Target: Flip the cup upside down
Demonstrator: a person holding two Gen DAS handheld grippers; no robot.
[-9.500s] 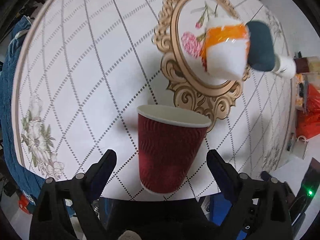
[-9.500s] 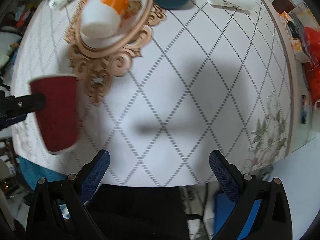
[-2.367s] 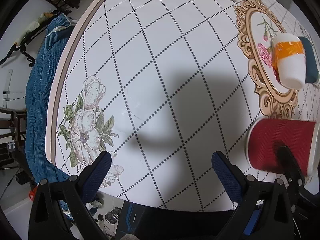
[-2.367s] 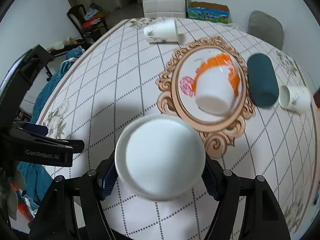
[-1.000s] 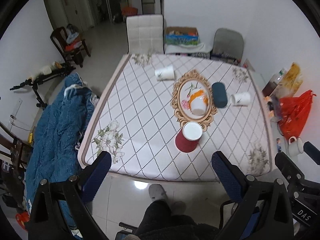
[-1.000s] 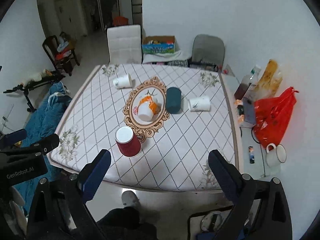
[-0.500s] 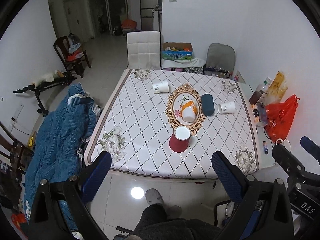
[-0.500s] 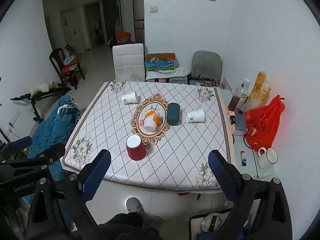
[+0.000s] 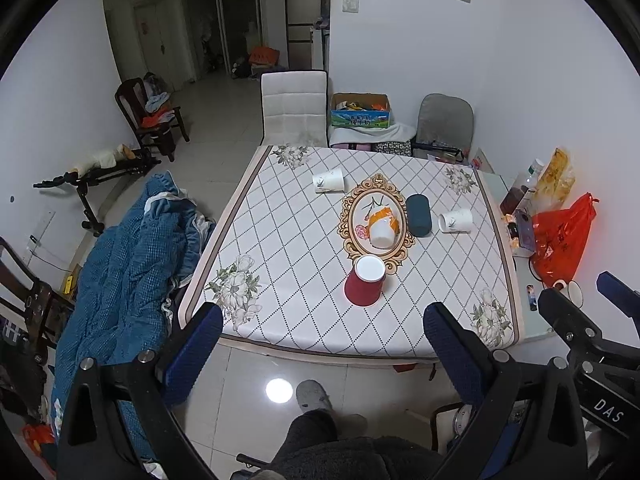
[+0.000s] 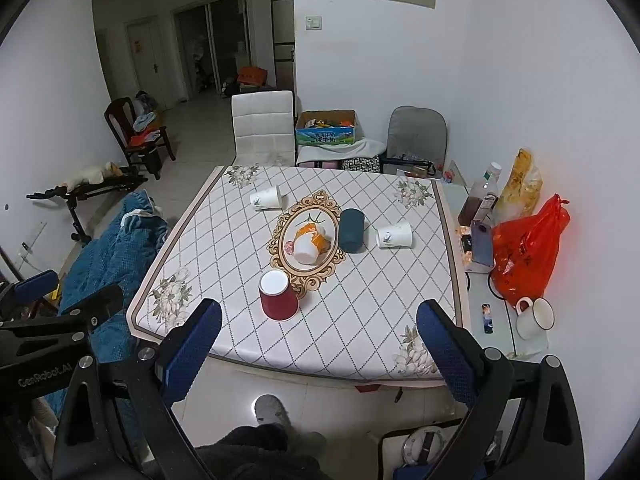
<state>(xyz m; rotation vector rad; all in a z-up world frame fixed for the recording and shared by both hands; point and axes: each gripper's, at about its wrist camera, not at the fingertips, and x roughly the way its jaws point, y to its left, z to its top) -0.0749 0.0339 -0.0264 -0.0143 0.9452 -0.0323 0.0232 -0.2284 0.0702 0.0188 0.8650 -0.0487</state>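
Note:
The red paper cup stands upside down on the table, white base up, just in front of the gold-framed oval tray. It also shows in the right wrist view. My left gripper is open and empty, held far back from the table and above the floor. My right gripper is also open and empty, equally far back. The cup stands free, with neither gripper near it.
On the tray lies an orange-and-white cup. A dark teal cup and two white paper cups lie on their sides. A blue quilt lies left of the table, a red bag on a side table at right.
Both grippers have pulled further back and up from the table, so the whole room shows. The red cup stays upside down where it was set.

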